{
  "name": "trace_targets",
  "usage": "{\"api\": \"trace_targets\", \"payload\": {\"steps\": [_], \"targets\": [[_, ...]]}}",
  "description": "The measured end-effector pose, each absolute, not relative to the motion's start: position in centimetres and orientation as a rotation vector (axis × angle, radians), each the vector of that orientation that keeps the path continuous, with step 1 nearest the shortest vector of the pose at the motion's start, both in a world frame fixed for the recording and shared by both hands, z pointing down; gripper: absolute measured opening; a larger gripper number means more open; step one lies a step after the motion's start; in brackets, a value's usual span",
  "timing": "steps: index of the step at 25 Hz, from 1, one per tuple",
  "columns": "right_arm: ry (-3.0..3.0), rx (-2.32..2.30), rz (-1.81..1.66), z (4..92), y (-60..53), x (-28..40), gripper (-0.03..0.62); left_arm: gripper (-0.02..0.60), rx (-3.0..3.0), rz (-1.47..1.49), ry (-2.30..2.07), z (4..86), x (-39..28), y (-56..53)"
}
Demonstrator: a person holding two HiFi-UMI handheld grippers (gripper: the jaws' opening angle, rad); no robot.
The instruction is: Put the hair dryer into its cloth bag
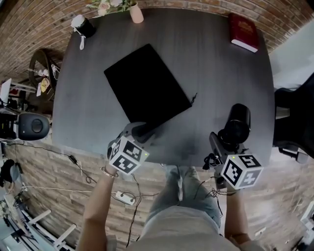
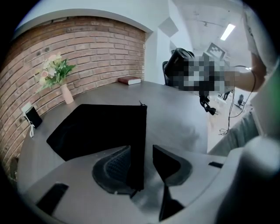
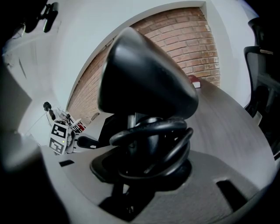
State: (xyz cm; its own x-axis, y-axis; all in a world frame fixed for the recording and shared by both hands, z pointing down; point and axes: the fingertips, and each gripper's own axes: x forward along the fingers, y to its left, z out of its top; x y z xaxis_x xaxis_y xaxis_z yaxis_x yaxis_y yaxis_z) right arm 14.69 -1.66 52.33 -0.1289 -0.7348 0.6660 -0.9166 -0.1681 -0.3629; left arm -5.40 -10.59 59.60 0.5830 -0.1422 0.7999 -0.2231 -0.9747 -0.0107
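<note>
Lower right, the hair dryer is clamped by the fingers of the right gripper. The cloth bag edge is straddled, unpressed, by the wide-spread fingers of the left gripper.

1 black cloth bag, 1 hair dryer, 1 red book, 1 flower vase, 1 table

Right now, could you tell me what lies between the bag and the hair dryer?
Nothing but bare table separates the bag and the hair dryer, as the head view shows.
</note>
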Motion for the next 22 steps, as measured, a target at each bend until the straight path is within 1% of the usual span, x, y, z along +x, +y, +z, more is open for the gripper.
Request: {"api": "trace_targets", "payload": {"steps": [8,16,22], "targets": [[-1.841,1.929,1.204,53.0,-1.4,15.5,0.173,0.149,2.687,1.542,-0.154,61.5,-5.3,-10.3],[-1.834,1.939,1.221,53.4,-1.3,15.7,0.173,0.127,2.639,1.557,-0.104,62.6,-5.0,-10.6],[-1.827,1.948,1.224,53.6,-1.2,16.0,0.173,0.09,2.61,1.506,-0.115,63.2,-5.0,-11.1]]}}
